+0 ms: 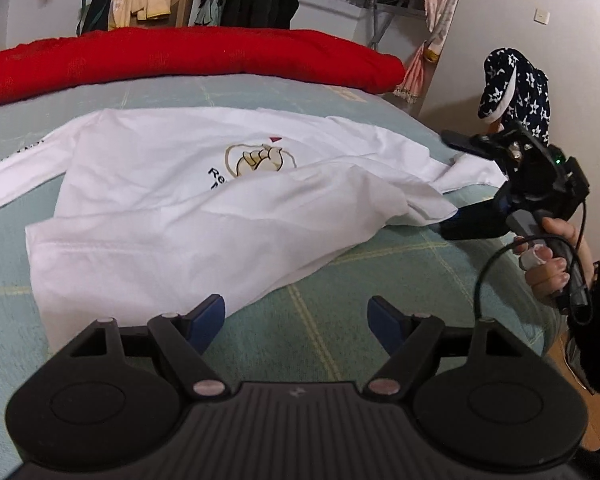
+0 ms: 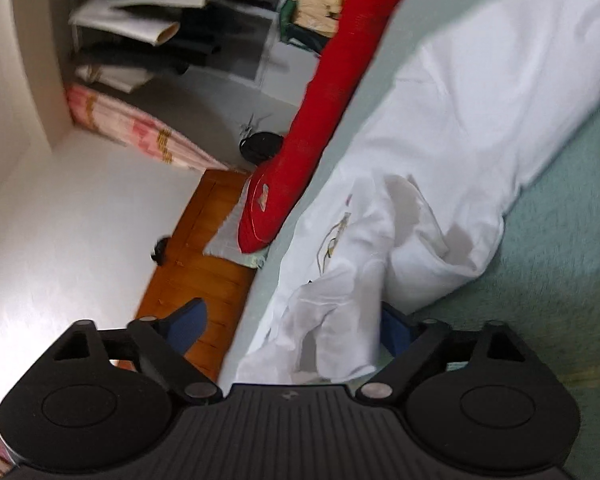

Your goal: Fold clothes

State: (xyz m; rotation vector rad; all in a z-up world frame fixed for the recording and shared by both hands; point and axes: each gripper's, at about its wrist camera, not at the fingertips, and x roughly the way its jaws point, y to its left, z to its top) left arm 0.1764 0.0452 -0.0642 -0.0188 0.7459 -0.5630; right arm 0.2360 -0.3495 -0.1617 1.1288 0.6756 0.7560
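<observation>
A white long-sleeved shirt [image 1: 172,200] with a cartoon print lies spread on the green bed cover [image 1: 340,320], its near part folded over and rumpled. My left gripper [image 1: 296,316] hovers open just past the shirt's near hem, with nothing between its blue pads. At the shirt's right end a hand [image 1: 548,276] holds my right gripper [image 1: 456,188] turned on its side, one finger above the cloth and one below. In the right wrist view a bunched shirt [image 2: 440,140] fold sits between the right gripper [image 2: 292,328] fingers. The right pad is against the cloth and the left pad stands apart.
A rolled red quilt [image 1: 180,56] runs along the far side of the bed. A dark star-patterned garment [image 1: 516,84] stands by the wall on the right. Jackets hang behind the bed. The bed edge drops to a wooden floor [image 2: 196,248] beside the right gripper.
</observation>
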